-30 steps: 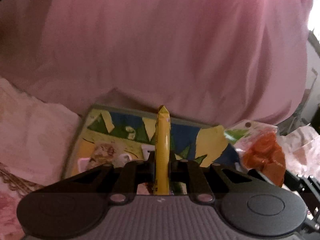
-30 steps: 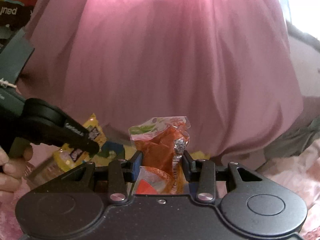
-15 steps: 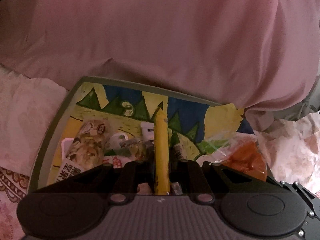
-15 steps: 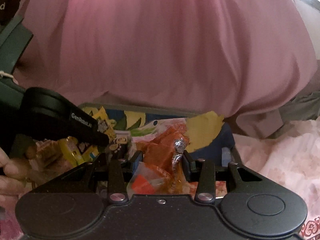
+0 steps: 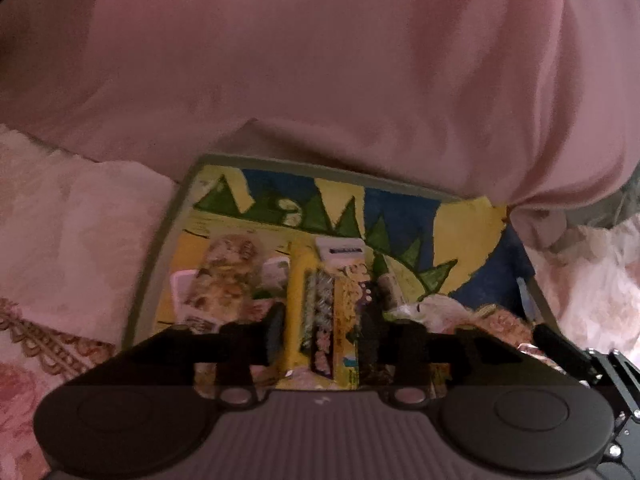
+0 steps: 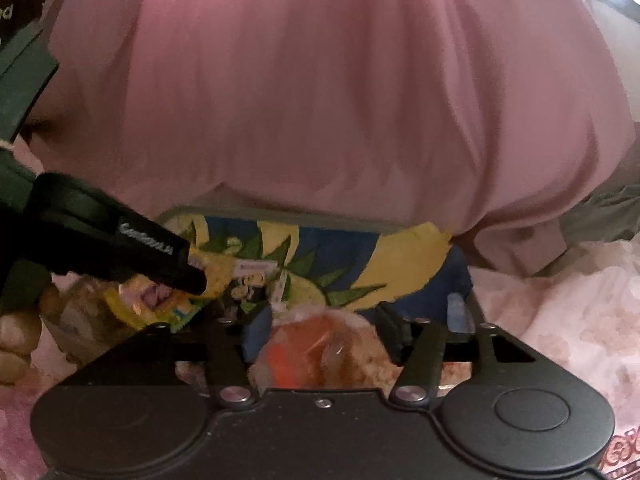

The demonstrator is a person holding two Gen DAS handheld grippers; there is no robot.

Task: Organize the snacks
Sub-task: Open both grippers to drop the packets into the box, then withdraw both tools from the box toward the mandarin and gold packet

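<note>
Left wrist view: my left gripper (image 5: pixel 324 322) jaws just opened, stand apart; yellow packet (image 5: pixel 298 292) lies between them, unpinched, flat in painted tray (image 5: pixel 160 256) among other snacks. Thin, light, slippery I judge; pinch by edge.

Right wrist view: my right gripper (image 6: pixel 320 338) jaws just opened, apart; orange bag (image 6: pixel 296 360) between them, resting in tray, unpressed. Soft, crinkly, contents crushable I reckon; take by top seam.

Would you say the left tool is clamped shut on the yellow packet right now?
No: the left tool stands open, its jaws just opened, the yellow packet lying loose between them in the tray.
</note>
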